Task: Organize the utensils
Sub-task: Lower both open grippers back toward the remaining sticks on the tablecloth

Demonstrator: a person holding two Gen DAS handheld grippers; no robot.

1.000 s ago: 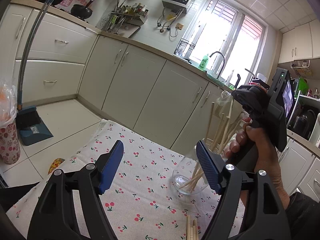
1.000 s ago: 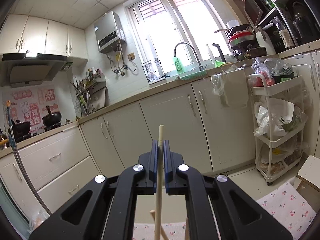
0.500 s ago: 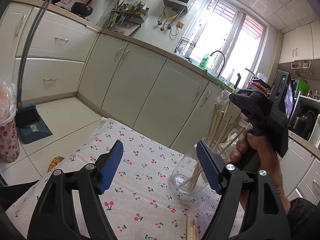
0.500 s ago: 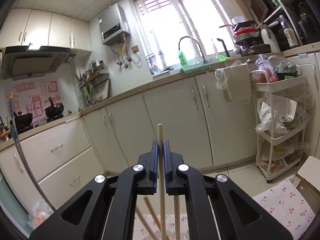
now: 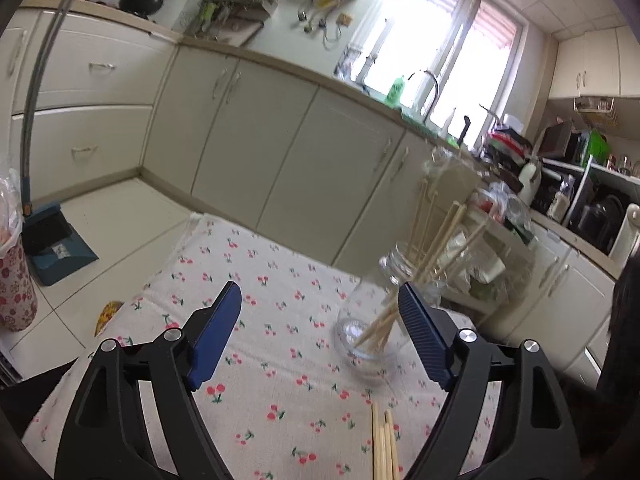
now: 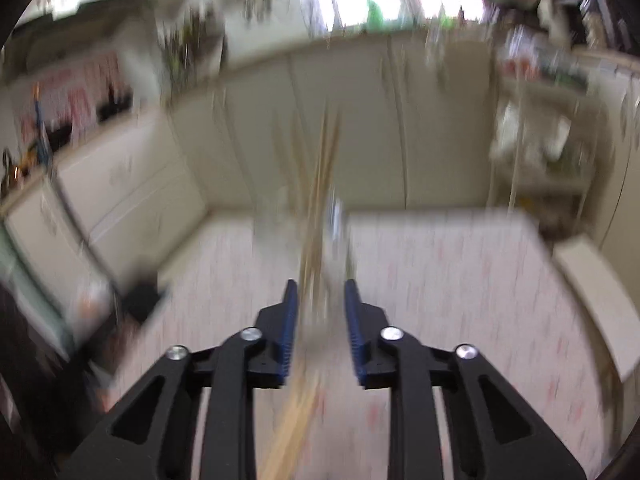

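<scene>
Both hand-held grippers, left (image 5: 318, 334) and right (image 6: 321, 322), gape empty over the cherry-print tablecloth (image 5: 280, 392) before cream cabinets (image 5: 248, 140)

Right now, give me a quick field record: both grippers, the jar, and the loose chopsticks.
left gripper: open, fingers wide, holding nothing, above the cherry-print tablecloth
right gripper: open, view blurred by motion
glass jar: on the tablecloth, appears tilted, several chopsticks inside
chopsticks in jar: lean out past the rim
loose chopsticks: lying on the cloth near the camera
</scene>
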